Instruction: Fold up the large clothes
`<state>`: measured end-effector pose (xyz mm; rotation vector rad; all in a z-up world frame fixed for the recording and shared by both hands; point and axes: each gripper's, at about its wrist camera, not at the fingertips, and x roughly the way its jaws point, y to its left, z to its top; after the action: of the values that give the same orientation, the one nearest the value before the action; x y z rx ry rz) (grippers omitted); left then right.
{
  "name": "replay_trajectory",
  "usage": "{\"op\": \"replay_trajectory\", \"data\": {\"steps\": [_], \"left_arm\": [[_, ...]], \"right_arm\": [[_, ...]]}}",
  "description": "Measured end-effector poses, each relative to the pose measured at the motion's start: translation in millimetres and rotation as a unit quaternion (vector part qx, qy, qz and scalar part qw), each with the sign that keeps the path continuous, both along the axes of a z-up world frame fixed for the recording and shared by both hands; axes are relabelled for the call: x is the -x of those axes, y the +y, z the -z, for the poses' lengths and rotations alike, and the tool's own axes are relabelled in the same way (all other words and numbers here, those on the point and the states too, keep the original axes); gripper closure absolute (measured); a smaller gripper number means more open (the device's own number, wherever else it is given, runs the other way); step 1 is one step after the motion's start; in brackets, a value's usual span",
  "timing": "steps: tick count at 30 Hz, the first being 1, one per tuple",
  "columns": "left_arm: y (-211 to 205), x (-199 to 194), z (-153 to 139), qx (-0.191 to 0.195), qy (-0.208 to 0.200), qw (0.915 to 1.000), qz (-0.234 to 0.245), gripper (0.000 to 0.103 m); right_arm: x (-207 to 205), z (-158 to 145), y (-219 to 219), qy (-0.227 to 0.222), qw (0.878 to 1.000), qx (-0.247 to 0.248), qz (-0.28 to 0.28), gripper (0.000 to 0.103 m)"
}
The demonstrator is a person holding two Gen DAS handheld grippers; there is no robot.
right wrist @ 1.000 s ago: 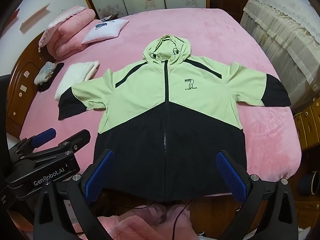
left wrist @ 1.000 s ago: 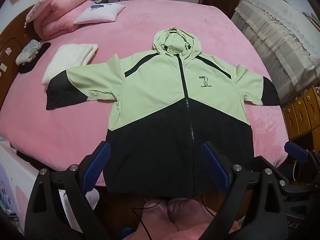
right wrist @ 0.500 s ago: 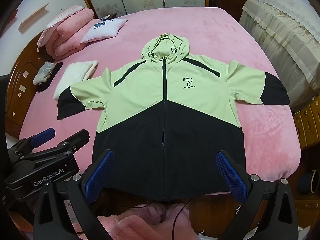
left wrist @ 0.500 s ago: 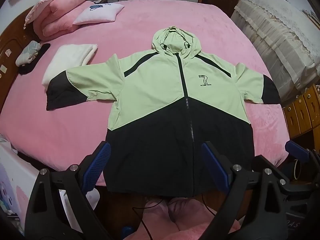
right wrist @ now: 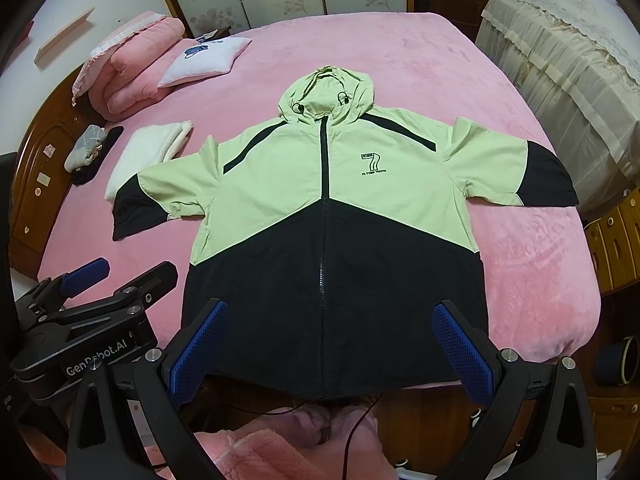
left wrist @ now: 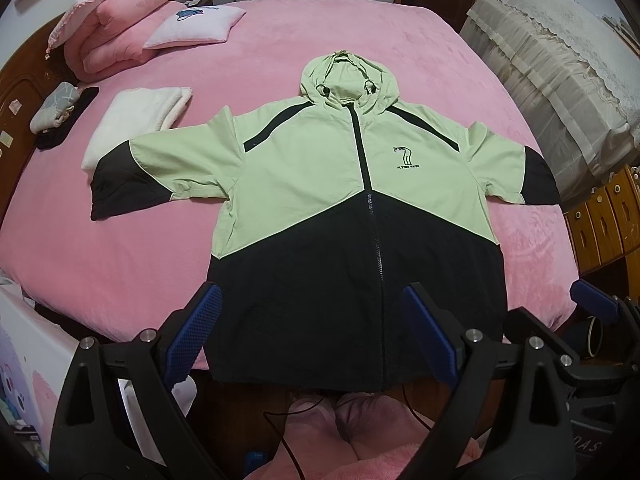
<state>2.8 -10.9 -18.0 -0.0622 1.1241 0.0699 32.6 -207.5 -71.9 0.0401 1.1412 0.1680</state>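
A light green and black hooded jacket (left wrist: 320, 184) lies flat and zipped on the pink bed (left wrist: 304, 28), hood at the far end, both sleeves spread out; it also shows in the right wrist view (right wrist: 328, 200). Its black hem hangs over the near bed edge. My left gripper (left wrist: 312, 320) is open and empty, held above the hem. My right gripper (right wrist: 330, 340) is open and empty, also above the hem. The left gripper's body (right wrist: 80, 320) shows at the left of the right wrist view.
A folded white towel (left wrist: 140, 120) lies by the left sleeve. A folded pink quilt (left wrist: 116, 48) and a white cushion (left wrist: 196, 24) sit at the far left. A cloth-covered cabinet (left wrist: 560, 80) and wooden drawers (left wrist: 608, 216) stand on the right.
Both views have shifted slightly, with the jacket sitting marginally higher in frame. The jacket has not moved and both grippers stay open.
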Motion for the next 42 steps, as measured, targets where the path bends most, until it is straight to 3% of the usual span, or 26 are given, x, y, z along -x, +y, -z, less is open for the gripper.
{"op": "replay_trajectory", "data": {"steps": [16, 31, 37, 42], "left_arm": [[-27, 10, -6, 0.002, -0.007, 1.0, -0.003, 0.013], [-55, 30, -14, 0.003, -0.029, 0.9988, -0.039, 0.013], [-55, 31, -5, -0.002, -0.002, 0.9989, -0.046, 0.013], [-29, 31, 6, 0.015, 0.018, 0.9968, -0.076, 0.013]], "right_arm": [[5, -11, -24, -0.008, 1.0, 0.01, 0.0, 0.0], [5, -24, -53, -0.021, 0.999, 0.013, -0.033, 0.0], [-4, -14, -58, -0.007, 0.999, 0.005, -0.035, 0.0], [-17, 0, -35, 0.004, 0.998, 0.012, -0.057, 0.0]]}}
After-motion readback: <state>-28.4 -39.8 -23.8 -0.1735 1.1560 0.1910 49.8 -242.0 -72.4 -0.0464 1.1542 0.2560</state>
